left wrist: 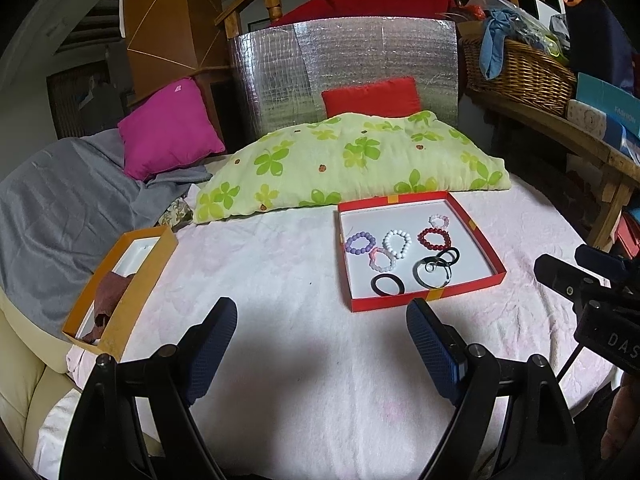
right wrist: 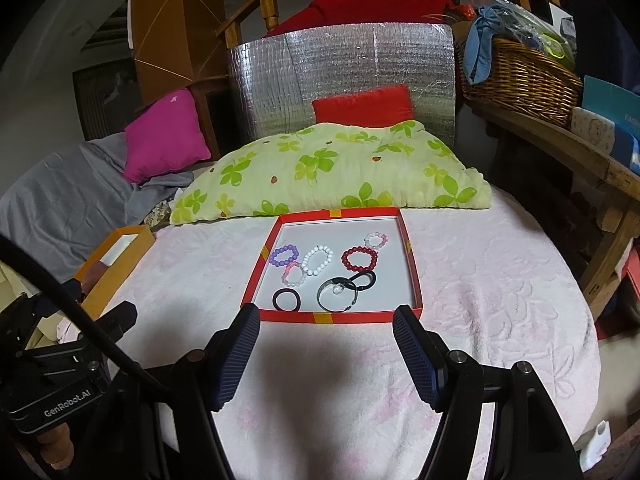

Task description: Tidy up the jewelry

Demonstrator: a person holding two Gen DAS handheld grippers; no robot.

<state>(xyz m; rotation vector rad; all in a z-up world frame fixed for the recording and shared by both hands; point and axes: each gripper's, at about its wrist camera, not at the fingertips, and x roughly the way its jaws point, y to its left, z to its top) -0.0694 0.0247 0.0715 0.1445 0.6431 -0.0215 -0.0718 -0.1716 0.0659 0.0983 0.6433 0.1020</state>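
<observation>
Both held low over the pink-white bed cover point(right wrist: 480, 280), fingers spread wide with nothing between them: the right hand-held gripper point(right wrist: 326, 330) and the left hand-held gripper point(left wrist: 322, 322). Straight ahead of the right one, just past its fingertips, the red tray point(right wrist: 340, 317), near wall square to the line of the fingers. From the left one, the same red tray point(left wrist: 424, 300) up and off to the right, turned at a slant, so clearly nearer and better lined up for the right. Inside, loose on the white floor: a purple bead bracelet point(right wrist: 285, 255), a white bead bracelet point(right wrist: 318, 260), a pink one point(right wrist: 294, 276) overlapping the white, a dark red one point(right wrist: 359, 259), a pale pink one point(right wrist: 376, 240) at the far side, and nearest the front wall a black band point(right wrist: 286, 300) and a dark hoop point(right wrist: 338, 298) hooked through a black loop point(right wrist: 362, 280). All rings lying flat, so no long axis to match; only the hooked pair stretched on a diagonal. Off to the left, at the bed's edge, an orange box point(left wrist: 120, 280) with something brown inside, close to the left side only. Fits either jewelry gathered into the tray or jewelry waiting to be sorted out of it.
</observation>
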